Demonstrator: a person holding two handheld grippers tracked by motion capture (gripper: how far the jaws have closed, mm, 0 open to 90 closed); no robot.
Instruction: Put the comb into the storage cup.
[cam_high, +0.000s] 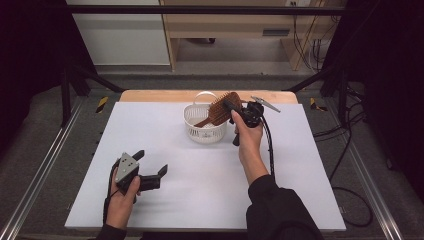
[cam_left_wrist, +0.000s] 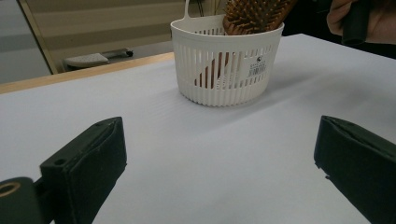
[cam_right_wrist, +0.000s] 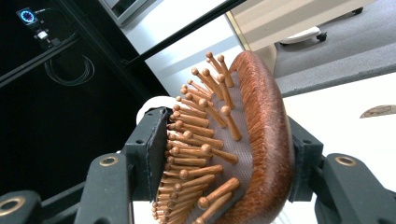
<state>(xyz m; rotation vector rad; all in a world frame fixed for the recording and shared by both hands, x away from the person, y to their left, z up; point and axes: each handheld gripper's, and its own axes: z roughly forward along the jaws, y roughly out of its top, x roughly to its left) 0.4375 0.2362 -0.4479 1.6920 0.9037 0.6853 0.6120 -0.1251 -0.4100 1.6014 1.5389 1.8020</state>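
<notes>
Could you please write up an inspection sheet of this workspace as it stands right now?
Surface: white board on a wooden table.
Job's things: brown wooden paddle hairbrush, handle down in a white slotted plastic basket.
Clutter: nothing seen.
Grippers: right gripper clamps the hairbrush head; left gripper open, empty, low over the board.
Cables: black cable along the right forearm.
Surroundings: wooden cabinet, grey floor.
</notes>
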